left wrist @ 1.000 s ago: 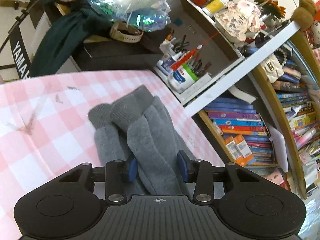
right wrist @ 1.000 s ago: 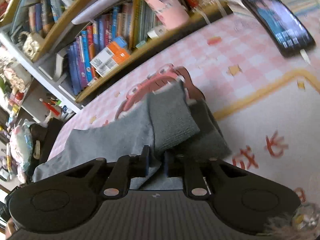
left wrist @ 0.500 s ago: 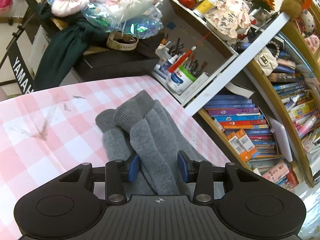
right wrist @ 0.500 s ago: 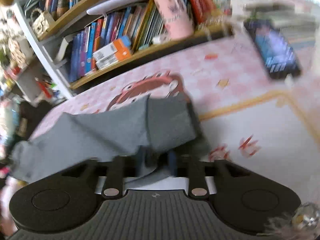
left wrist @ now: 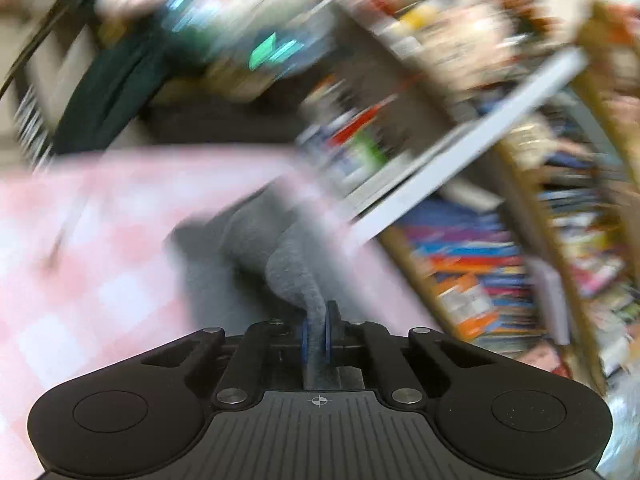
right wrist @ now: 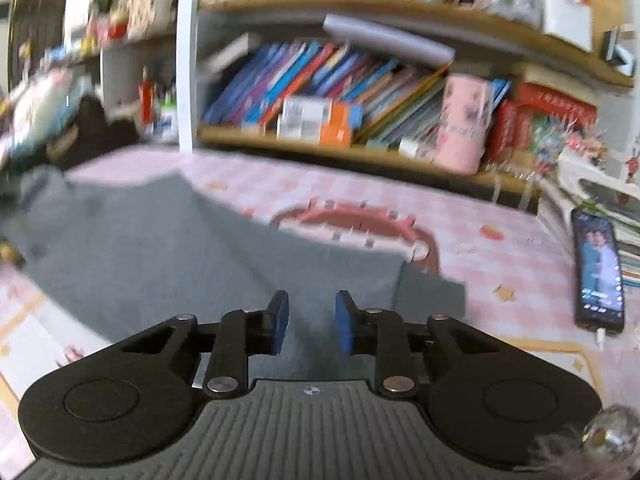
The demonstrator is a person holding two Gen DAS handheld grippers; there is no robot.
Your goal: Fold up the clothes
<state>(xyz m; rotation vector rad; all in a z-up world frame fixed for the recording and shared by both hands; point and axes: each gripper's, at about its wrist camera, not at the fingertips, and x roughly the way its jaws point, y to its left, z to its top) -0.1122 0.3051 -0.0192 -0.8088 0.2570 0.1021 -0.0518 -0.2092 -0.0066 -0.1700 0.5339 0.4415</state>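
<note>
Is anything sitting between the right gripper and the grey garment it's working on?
Nothing visible: the right gripper, jaws closing, has only the grey fleece garment between its pads. The black smartphone lies well aside.

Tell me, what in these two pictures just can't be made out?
- Left wrist view: motion blur smears the shelves and the far end of the grey garment; which part the left gripper pinches is unclear.
- Right wrist view: the garment's left end blurs into dark clutter; its near edge hides behind the right gripper, whose jaws are closing.
- Right wrist view: the phone screen is too small to read.
</note>
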